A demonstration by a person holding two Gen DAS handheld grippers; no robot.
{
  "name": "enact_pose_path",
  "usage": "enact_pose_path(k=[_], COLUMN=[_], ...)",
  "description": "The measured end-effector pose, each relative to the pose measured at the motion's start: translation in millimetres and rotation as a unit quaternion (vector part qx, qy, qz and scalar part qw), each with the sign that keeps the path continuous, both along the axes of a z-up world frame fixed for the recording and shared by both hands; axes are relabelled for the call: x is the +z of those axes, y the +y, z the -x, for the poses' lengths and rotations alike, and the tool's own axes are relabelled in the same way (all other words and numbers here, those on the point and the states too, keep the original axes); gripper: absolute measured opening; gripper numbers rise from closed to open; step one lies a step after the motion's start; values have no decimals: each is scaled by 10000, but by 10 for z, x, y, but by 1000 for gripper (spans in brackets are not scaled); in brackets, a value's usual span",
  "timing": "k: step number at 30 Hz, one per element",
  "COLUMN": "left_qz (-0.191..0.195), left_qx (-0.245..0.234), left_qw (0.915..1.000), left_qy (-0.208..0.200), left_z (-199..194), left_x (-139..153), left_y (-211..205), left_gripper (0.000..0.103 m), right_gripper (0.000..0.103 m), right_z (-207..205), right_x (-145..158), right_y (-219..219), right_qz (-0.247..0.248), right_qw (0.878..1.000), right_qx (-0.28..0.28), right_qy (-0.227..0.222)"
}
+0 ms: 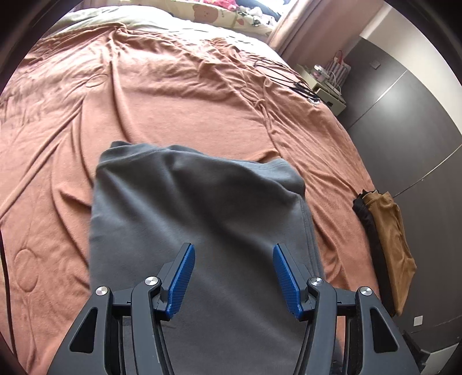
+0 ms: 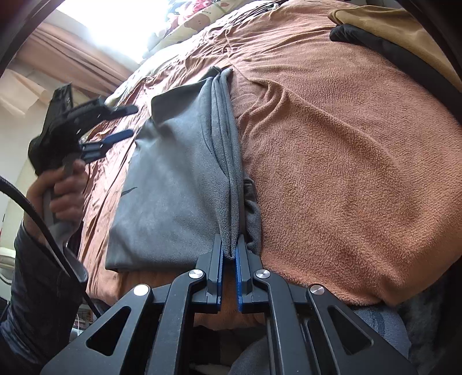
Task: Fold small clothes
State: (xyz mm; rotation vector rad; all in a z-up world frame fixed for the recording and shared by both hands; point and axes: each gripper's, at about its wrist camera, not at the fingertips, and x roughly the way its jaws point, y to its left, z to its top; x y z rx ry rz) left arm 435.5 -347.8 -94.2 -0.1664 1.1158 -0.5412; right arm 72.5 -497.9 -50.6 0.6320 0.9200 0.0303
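The right claw (image 2: 230, 253) sits low at the near edge of the bed, pointing steeply down and forward, its two blue-padded fingers pressed together on the bunched near-right edge of the grey garment (image 2: 173, 178). The layered hem rises out of the pinch as a ridge of soft, fleecy folds running away from the claw.

The left claw (image 1: 234, 277) hangs above the near part of the same garment, tilted down, its ribbed blue pads (image 1: 182, 282) standing well apart with nothing between them; in the right wrist view it shows at the left, above the cloth and not touching it. A hand (image 2: 57, 190) wraps the grip of that tool, a dark sleeve (image 2: 37, 282) below it and a black cable (image 2: 43, 228) curving past the wrist.

The grey garment lies folded in a rough rectangle on the near middle of the bed, matte and soft, with a rounded fold at its far end and stitched edges down its right side.

Under it spreads an orange-brown blanket (image 1: 173, 95), napped like fleece and heavily creased. At the right edge of the bed lie a tan folded cloth (image 1: 395, 245) and a black folded cloth (image 1: 368, 219), touching side by side. Farther off, thin black cords (image 1: 277, 72) trail over the blanket, and printed pillows (image 1: 231, 14) line the far end. Right of the bed stands a dark wardrobe (image 1: 404, 115).
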Motion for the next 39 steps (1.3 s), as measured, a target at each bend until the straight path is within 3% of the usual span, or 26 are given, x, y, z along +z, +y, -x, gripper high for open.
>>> enact_pose_path(k=[6, 10, 15, 17, 18, 20, 22, 24, 28, 39], left_qz=[16, -60, -94, -110, -120, -121, -142, -207, -334, -591], left_qx=[196, 230, 339, 376, 394, 445, 497, 525, 590, 508], left_qw=[9998, 9997, 9993, 9992, 9991, 9989, 9987, 9983, 9970, 9953], left_qy=[86, 102, 91, 54, 34, 16, -20, -107, -375, -572], left_z=[188, 284, 340, 348, 348, 338, 313, 272, 174, -243], left_x=[-44, -75, -82, -57, -38, 3, 64, 146, 328, 428], left_y=[421, 634, 876, 954, 991, 1074, 1147, 1199, 1273, 1262], left_gripper=[58, 59, 59, 59, 59, 59, 59, 60, 78, 78], right_gripper=[3, 7, 7, 12, 16, 35, 42, 42, 42, 42], right_z=[39, 151, 141, 61, 2, -131, -275, -445, -806, -1972], right_x=[29, 97, 259, 324, 358, 442, 551, 594, 647, 509], right_y=[34, -99, -200, -208, -211, -214, -215, -223, -284, -478], right_qz=[78, -181, -150, -118, -119, -123, -21, -22, -31, -203], right_qw=[9998, 9997, 9989, 9986, 9983, 9972, 9960, 9948, 9945, 9964], right_qx=[175, 32, -50, 7, 41, 110, 134, 190, 283, 484], right_qy=[54, -169, -444, -523, -569, -727, -887, -998, -1009, -664])
